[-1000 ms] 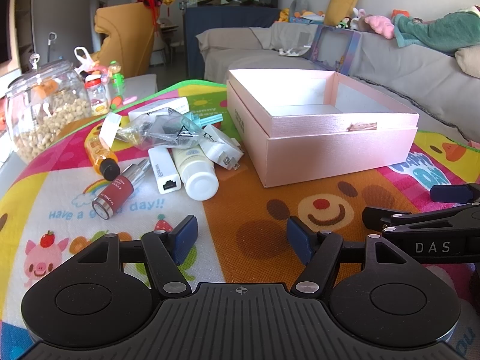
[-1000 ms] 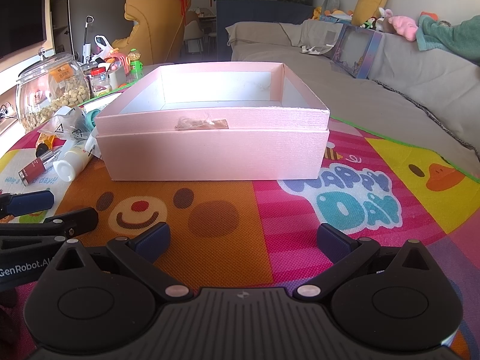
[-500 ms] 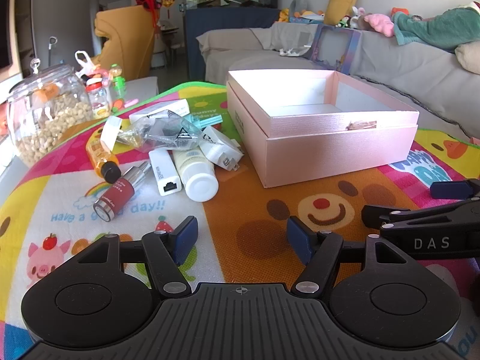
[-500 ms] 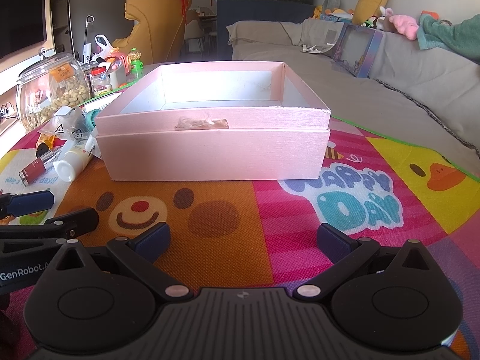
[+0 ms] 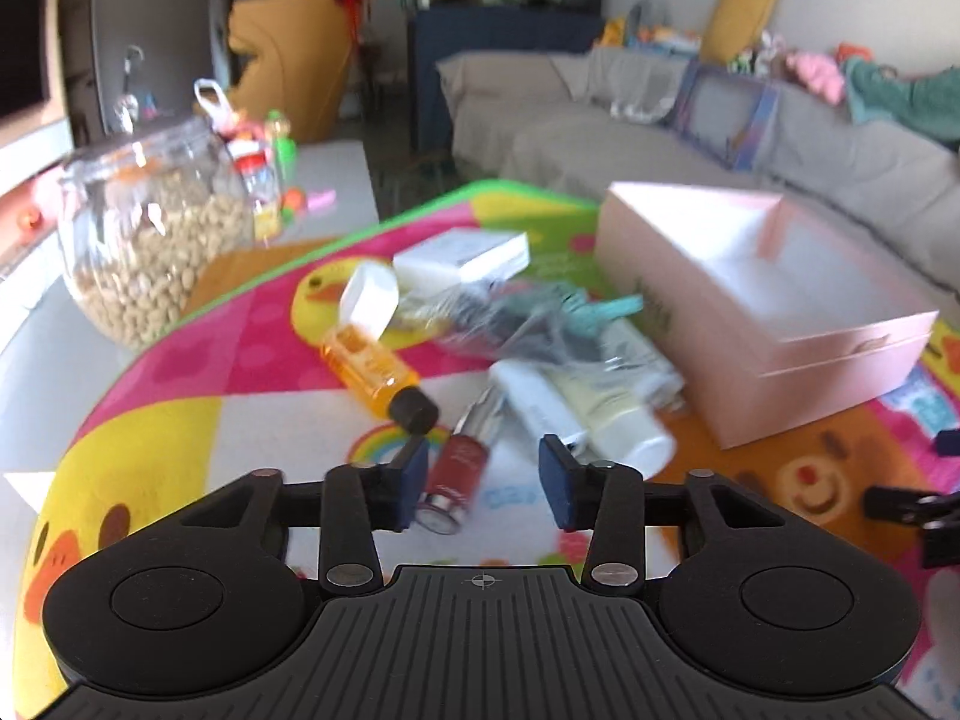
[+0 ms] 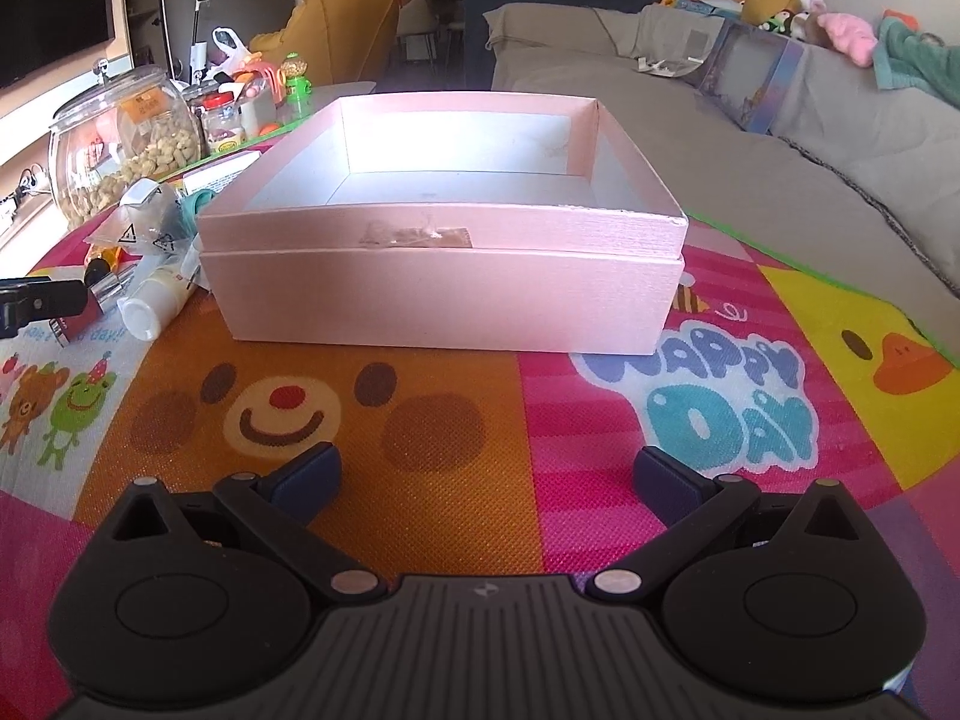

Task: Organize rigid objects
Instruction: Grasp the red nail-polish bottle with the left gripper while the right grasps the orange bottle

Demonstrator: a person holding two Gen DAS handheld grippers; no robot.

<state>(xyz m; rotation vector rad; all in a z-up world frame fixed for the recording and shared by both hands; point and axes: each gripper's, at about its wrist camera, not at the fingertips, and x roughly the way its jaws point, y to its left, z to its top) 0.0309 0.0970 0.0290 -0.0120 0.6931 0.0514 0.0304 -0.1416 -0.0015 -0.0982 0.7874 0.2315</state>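
On the cartoon play mat we see the open pink box sitting straight ahead of the right gripper, whose jaws are spread wide with nothing between them, low over the bear print. Left of the box lies the clutter pile: a red-capped bottle, an orange bottle with black cap, a cream tube with white cap, a white stick-shaped item, a crinkled clear plastic bag on top (left view is motion-blurred, so details are soft), and a white carton behind. Our left gripper has its jaws released, empty, its fingertips just short of the red-capped bottle, which shows between the two pads. A glass jar of nuts stands at the far left off the mat. The box interior looks bare in the right view.
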